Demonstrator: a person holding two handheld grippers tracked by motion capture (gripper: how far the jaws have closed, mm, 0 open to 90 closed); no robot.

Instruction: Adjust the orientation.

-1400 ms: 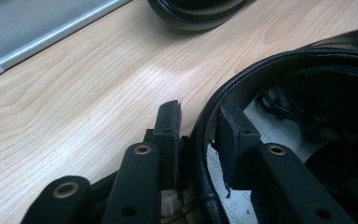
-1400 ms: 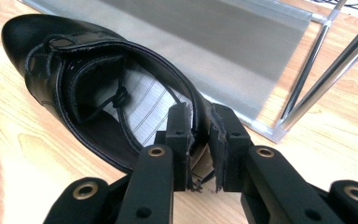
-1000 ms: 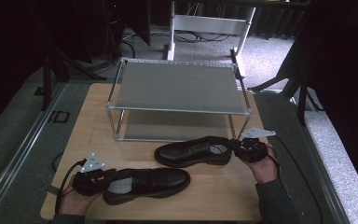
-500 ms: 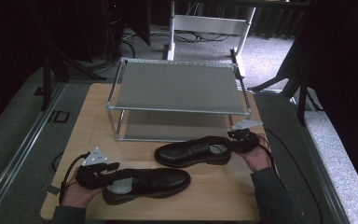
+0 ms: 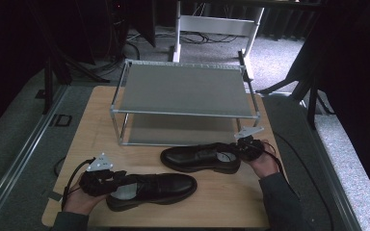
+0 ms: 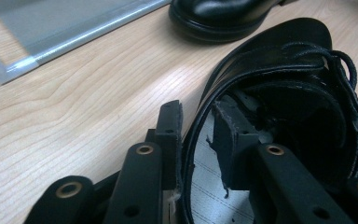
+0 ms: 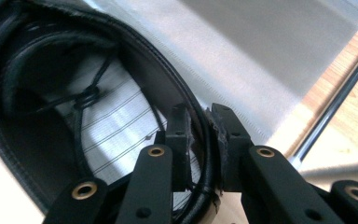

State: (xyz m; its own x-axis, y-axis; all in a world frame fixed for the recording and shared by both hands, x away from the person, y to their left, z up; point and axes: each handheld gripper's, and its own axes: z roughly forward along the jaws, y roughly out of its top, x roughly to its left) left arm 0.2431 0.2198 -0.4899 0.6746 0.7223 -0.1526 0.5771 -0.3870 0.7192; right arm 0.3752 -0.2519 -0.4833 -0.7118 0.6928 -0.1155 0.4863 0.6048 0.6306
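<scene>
On the light wooden tabletop (image 5: 221, 192), two glossy black leather lace-up dress shoes lie on their soles in front of a low two-tier shelf rack of grey panels in a silver metal frame (image 5: 183, 91). The nearer shoe (image 5: 159, 185) lies at the front left with its toe to the right; the farther shoe (image 5: 197, 158) sits just before the rack's lower tier, toe to the left, so each heel faces the hand on its own side.

The left hand-held gripper (image 5: 118, 177) has come at the nearer shoe (image 6: 279, 93) from the heel end. One jaw stands outside the collar and the other inside over the pale insole, and the jaws have just been closing; a gap shows beside the inner pad, so the leather wall is straddled, not clearly pinched.

The right hand-held gripper (image 5: 238, 150) takes the farther shoe (image 7: 74, 121) the same way, at the heel rim. Its jaws have just been closing as well, and there the pads press the collar edge from both sides, a narrow firm pinch.

Gripping the stiff heel collar probably gives thin jaws a firm edge and keeps the toes free to go onto the rack, which stands close behind.
</scene>
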